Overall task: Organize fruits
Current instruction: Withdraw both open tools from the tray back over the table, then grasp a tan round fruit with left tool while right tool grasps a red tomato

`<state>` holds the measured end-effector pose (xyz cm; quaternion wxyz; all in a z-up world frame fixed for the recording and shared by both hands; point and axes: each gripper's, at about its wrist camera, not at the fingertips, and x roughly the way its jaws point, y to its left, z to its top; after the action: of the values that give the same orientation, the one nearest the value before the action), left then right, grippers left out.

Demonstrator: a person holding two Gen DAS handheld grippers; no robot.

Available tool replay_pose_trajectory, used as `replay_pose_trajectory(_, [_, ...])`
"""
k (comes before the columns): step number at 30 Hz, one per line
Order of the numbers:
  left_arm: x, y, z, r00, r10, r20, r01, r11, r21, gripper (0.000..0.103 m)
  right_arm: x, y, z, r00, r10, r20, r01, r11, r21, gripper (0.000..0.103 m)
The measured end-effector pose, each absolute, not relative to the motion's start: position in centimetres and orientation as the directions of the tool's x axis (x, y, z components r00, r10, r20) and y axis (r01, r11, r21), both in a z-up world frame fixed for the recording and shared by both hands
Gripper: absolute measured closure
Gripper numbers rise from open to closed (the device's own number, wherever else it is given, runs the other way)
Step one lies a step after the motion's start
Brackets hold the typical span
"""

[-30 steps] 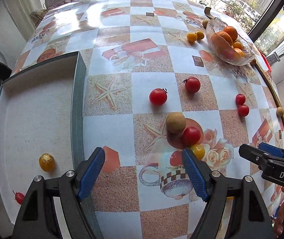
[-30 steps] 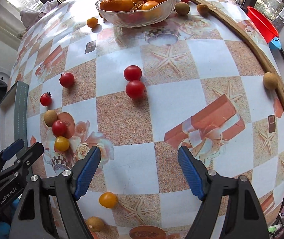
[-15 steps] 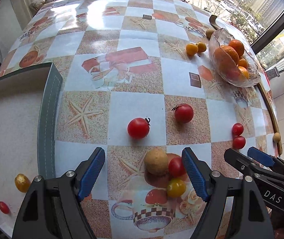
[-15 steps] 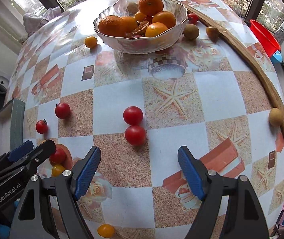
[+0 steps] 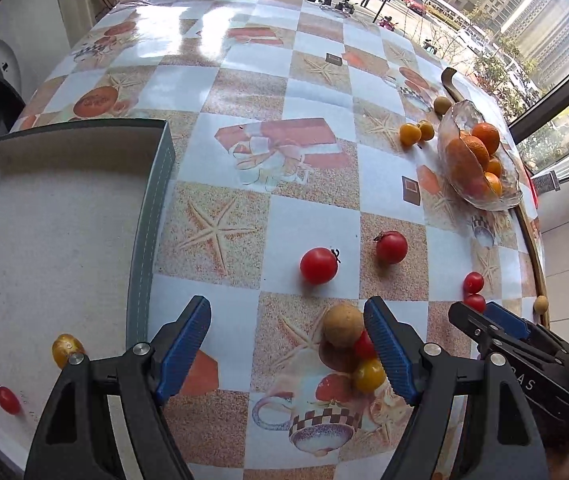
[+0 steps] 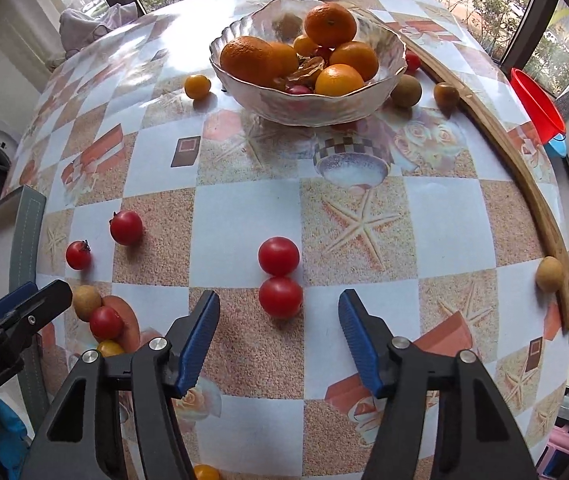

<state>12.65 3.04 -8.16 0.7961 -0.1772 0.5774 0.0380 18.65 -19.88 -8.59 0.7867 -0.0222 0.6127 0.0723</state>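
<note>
My left gripper (image 5: 286, 322) is open and empty above the tablecloth; a brown round fruit (image 5: 342, 326), a red tomato (image 5: 364, 346) and a yellow tomato (image 5: 369, 375) lie by its right finger. Two red tomatoes (image 5: 318, 265) (image 5: 391, 247) lie further ahead. The grey tray (image 5: 152, 208) on the left holds a yellow tomato (image 5: 64, 348) and a small red one (image 5: 7, 399). My right gripper (image 6: 279, 314) is open and empty just short of two touching red tomatoes (image 6: 280, 296) (image 6: 278, 256). A glass bowl (image 6: 308, 108) of oranges stands beyond.
A wooden rail (image 6: 524, 184) edges the table on the right, with brown fruits (image 6: 549, 274) (image 6: 405, 90) beside it. A red funnel (image 6: 536, 104) sits past the rail. Two yellow tomatoes (image 5: 410, 134) lie near the bowl. The left gripper (image 6: 28, 300) shows at the right wrist view's left.
Both grippers have moved forward over the table. The fruit cluster now lies by my left gripper's right finger, and the two red tomatoes are nearer my right gripper's fingertips.
</note>
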Motion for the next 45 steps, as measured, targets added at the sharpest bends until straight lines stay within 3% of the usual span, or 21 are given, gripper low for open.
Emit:
replay_pose_trajectory(10, [13.8, -0.1, -10.0, 0.266, -0.088, -0.96, -0.268, 0.95, -0.161, 0.023, 18.6, -19.5, -8.6, 0.244, 0.066, -0.968, -0.144, 0.989, 0.031, 0.039])
replay_pose_trajectory(11, [13.8, -0.4, -10.1, 0.261, -0.076, -0.962, -0.262, 0.954, -0.146, 0.023, 18.5, -19.5, -8.5, 0.249, 0.058, -0.967, -0.148, 0.989, 0.021, 0.043])
replay_pose_trajectory(13, [13.7, -0.7, -10.0, 0.259, -0.079, -0.963, -0.255, 0.956, -0.147, 0.026, 18.4, -19.3, -8.5, 0.258, 0.048, -0.965, -0.16, 0.987, 0.006, 0.063])
replay_pose_trajectory(14, [13.7, -0.9, -10.0, 0.262, -0.08, -0.962, -0.252, 0.956, -0.148, 0.029, 18.4, -19.4, -8.4, 0.258, 0.052, -0.965, -0.164, 0.986, 0.009, 0.068])
replay_pose_trajectory(16, [13.7, -1.1, -9.8, 0.27, -0.093, -0.958, -0.242, 0.957, -0.161, 0.045, 18.4, -19.7, -8.4, 0.253, 0.069, -0.965, -0.164, 0.986, 0.027, 0.08])
replay_pose_trajectory(17, [13.8, -1.3, -9.7, 0.275, -0.109, -0.955, -0.231, 0.957, -0.176, 0.052, 18.5, -19.9, -8.3, 0.247, 0.083, -0.965, -0.159, 0.986, 0.044, 0.08])
replay_pose_trajectory(18, [13.9, -1.5, -9.6, 0.281, -0.13, -0.951, -0.218, 0.956, -0.195, 0.066, 18.4, -20.2, -8.3, 0.242, 0.099, -0.965, -0.153, 0.986, 0.062, 0.08])
replay_pose_trajectory(21, [13.9, -1.9, -9.4, 0.292, -0.136, -0.947, -0.184, 0.963, -0.195, 0.07, 18.0, -20.8, -8.1, 0.23, 0.134, -0.964, -0.139, 0.985, 0.104, 0.08])
replay_pose_trajectory(23, [13.6, -1.8, -9.3, 0.298, -0.149, -0.943, -0.169, 0.964, -0.206, 0.078, 17.6, -21.2, -8.0, 0.225, 0.153, -0.962, -0.131, 0.983, 0.126, 0.08])
replay_pose_trajectory(45, [8.6, 0.7, -8.5, 0.31, -0.216, -0.926, -0.118, 0.958, -0.263, 0.078, 13.5, -20.5, -6.5, 0.174, 0.21, -0.962, -0.13, 0.973, 0.189, 0.08])
